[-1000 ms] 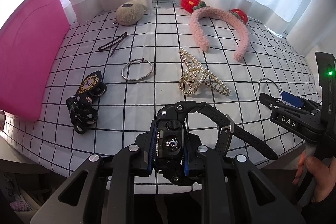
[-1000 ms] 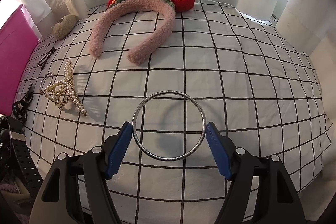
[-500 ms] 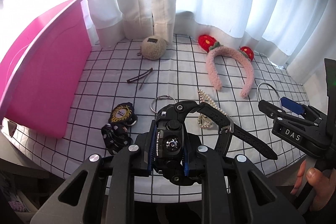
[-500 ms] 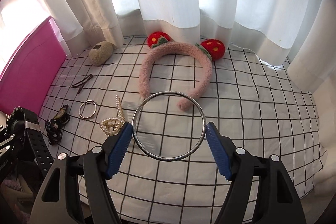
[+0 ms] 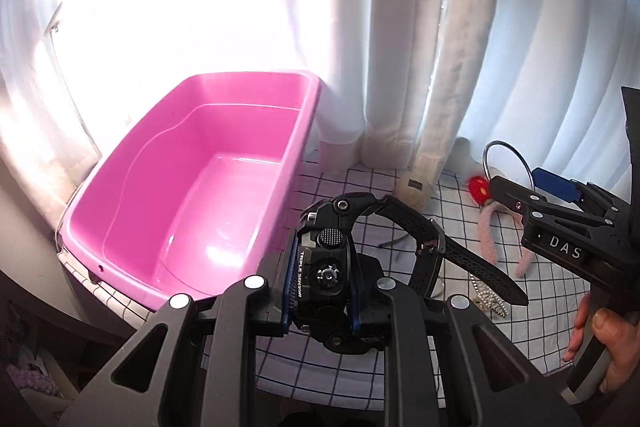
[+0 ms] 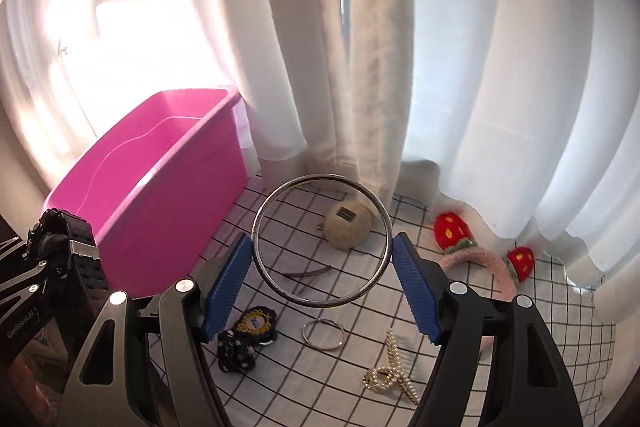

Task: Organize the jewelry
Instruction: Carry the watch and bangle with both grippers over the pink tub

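Observation:
My left gripper (image 5: 322, 287) is shut on a black digital watch (image 5: 472, 263), whose strap trails off to the right. It hangs above the near right corner of an empty pink tub (image 5: 160, 167). My right gripper (image 6: 322, 267) is shut on a large silver bangle (image 6: 320, 177), its blue pads (image 6: 226, 291) pressing on both sides. It is held in the air above the checked cloth, to the right of the pink tub (image 6: 168, 187). The watch (image 6: 80, 251) also shows at the left edge of the right wrist view.
On the checked cloth (image 6: 560, 347) lie a small silver ring (image 6: 323, 334), a pearl clip (image 6: 390, 371), a pink strawberry headband (image 6: 480, 259), a beige ball (image 6: 347, 229), dark hairpins (image 6: 306, 271) and black hair ties (image 6: 248, 335). White curtains (image 6: 480, 67) hang behind. A hand (image 5: 608, 339) holds the right gripper.
Both grippers have risen and swung left, each keeping its grip. The tub's inside has come into view, and the items on the cloth now lie farther below.

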